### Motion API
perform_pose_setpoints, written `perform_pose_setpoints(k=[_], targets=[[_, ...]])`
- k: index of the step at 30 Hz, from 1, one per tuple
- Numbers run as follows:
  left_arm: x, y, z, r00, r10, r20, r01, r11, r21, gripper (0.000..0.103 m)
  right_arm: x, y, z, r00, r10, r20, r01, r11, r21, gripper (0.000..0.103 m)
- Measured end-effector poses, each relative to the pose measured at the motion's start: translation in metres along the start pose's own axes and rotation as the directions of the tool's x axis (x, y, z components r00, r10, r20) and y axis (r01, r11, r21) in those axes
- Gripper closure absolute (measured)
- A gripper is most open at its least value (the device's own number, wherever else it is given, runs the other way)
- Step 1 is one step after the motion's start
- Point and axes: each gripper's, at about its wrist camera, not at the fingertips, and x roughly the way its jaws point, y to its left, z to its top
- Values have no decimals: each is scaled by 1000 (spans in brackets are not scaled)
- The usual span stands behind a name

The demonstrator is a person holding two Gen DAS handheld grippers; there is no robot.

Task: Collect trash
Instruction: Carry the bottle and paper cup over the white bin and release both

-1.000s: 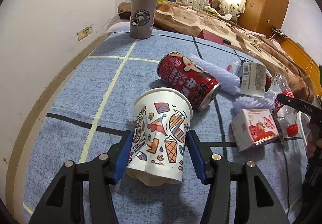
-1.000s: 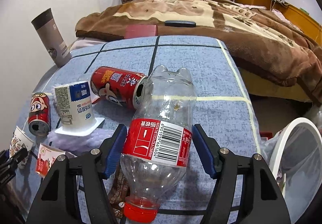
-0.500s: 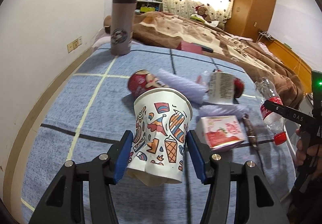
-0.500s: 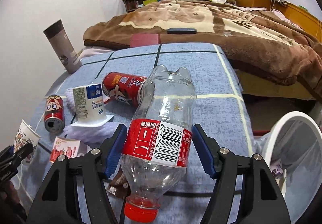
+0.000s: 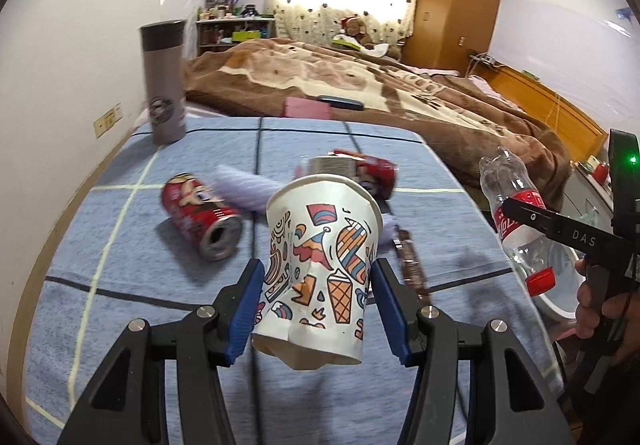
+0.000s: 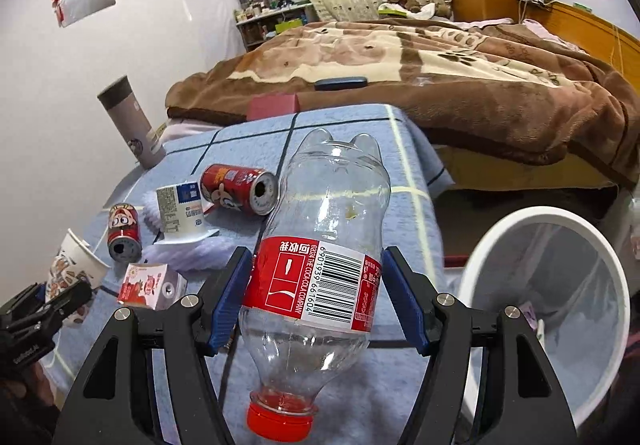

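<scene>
I've lifted both claws off the desk [image 5: 120,245]: my left claw [image 5: 316,309] clamps the paper cup [image 5: 320,265], my right claw [image 6: 316,301] the bottle [image 6: 324,245], nearing the bin [image 6: 600,245].

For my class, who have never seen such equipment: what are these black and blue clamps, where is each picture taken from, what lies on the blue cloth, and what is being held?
There is no robot here. A person holds a hand-operated tool in each hand, and a wide-angle camera on each tool looks forward along its two blue-padded fingers.

The left tool is closed on a dented patterned paper cup. The right tool is closed on an empty plastic bottle, red cap towards the camera.

On the blue checked cloth lie two red cans, an upturned yogurt cup, a small strawberry carton and a standing grey flask. A white bin waits to the right, beside the table.
</scene>
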Motion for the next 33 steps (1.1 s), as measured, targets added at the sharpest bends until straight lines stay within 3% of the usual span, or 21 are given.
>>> perform_pose_setpoints(k=[13, 33], targets=[[10, -86, 11, 994, -112, -4, 111, 987, 117, 46, -36, -49, -10, 997, -58, 52, 54, 997, 63, 35], [41, -219, 16, 949, -303, -81, 314, 915, 254, 46, -64, -125, -25, 980, -194, 51, 183, 970, 163, 35]])
